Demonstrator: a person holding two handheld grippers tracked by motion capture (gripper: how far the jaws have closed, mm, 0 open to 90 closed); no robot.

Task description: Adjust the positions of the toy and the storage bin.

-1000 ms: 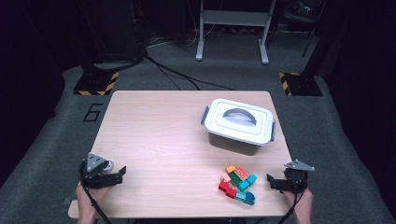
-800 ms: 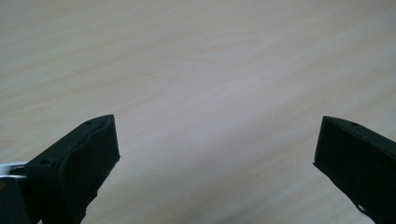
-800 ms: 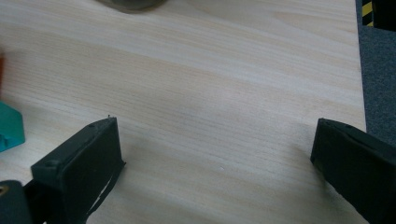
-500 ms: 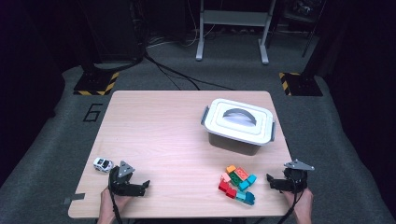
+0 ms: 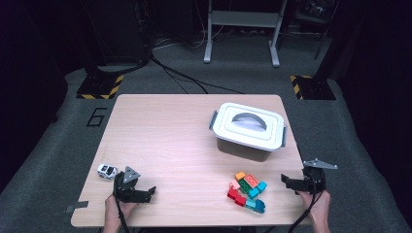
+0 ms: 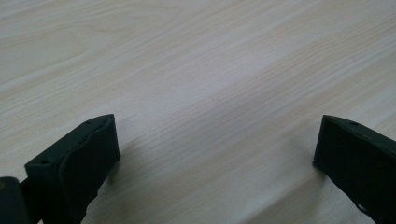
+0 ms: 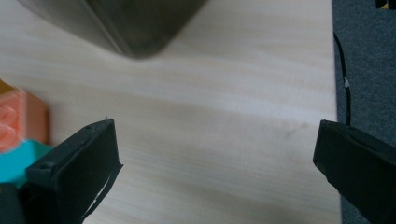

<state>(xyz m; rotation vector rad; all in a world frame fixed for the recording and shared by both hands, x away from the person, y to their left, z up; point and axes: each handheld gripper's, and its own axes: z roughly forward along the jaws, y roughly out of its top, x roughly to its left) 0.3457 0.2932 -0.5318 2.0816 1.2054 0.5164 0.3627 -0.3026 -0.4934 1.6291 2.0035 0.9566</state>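
Note:
A small white toy car (image 5: 107, 171) sits near the table's front left. My left gripper (image 5: 148, 193) rests just to the right of it, apart from it, jaws open and pointing right. In the left gripper view, the left gripper (image 6: 217, 140) has only bare wood between its jaws. A pile of coloured bricks (image 5: 247, 190) lies at the front right. To the right of the pile my right gripper (image 5: 285, 183) is open and points left at it. In the right gripper view, the right gripper (image 7: 217, 140) is empty, with an orange brick (image 7: 21, 119) and a teal brick (image 7: 14, 163) at the left edge.
A grey box with a white handled lid (image 5: 248, 130) stands behind the bricks, and its dark lower wall (image 7: 126, 23) shows in the right gripper view. The wooden table (image 5: 170, 131) ends close to the right gripper, with grey carpet (image 7: 369, 56) beyond the edge.
My left gripper has moved right from the front-left edge onto the table, and the toy car now stands uncovered where it was. The right gripper has not moved.

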